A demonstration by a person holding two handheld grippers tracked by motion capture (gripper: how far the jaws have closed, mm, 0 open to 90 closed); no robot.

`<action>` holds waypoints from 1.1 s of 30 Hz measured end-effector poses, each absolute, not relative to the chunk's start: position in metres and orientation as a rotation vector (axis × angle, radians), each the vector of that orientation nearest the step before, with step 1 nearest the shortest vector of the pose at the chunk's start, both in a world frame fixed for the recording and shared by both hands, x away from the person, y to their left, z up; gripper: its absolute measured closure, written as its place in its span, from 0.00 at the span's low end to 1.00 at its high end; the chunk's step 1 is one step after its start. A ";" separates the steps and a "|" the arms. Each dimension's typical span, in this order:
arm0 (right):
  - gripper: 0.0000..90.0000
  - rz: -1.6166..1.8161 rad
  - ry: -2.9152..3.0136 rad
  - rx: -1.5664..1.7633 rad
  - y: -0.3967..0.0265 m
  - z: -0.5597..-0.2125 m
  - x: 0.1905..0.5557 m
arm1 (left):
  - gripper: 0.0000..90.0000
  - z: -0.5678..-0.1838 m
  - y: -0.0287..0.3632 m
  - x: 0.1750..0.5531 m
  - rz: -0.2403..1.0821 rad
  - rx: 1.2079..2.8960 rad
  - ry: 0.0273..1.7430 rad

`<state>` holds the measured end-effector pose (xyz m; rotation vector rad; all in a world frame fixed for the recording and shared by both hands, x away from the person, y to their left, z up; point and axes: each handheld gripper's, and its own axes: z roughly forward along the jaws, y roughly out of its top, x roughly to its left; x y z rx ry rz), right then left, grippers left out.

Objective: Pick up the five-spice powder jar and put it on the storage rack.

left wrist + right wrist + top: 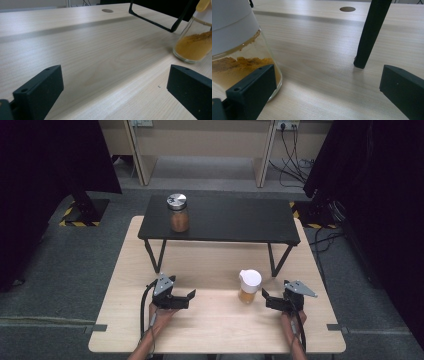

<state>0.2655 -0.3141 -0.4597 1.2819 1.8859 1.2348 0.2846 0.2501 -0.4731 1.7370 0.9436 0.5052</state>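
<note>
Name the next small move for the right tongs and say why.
Probably slide the right tongs sideways toward the white-lidded spice jar until it sits between the jaws. They stand wide open, and in the right gripper view the jar is off-centre, beside one jaw rather than between both, so closing now would likely miss it.

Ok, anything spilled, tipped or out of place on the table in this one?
Nothing stands out. The white-lidded jar of yellow powder stands upright on the table, lid on, with no powder around it. The metal-lidded jar sits upright on the black shelf. Both the left gripper and the right gripper are open and empty.
</note>
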 end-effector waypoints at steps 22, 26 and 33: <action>0.01 1.237 1.892 1.278 -0.315 -0.460 0.266 | 0.00 -0.476 0.244 0.283 0.541 1.783 0.890; 0.01 1.238 1.895 1.278 -0.315 -0.459 0.266 | 0.00 -0.476 0.245 0.284 0.534 1.778 0.897; 0.01 1.235 1.900 1.272 -0.315 -0.459 0.267 | 0.00 -0.476 0.245 0.284 0.535 1.777 0.898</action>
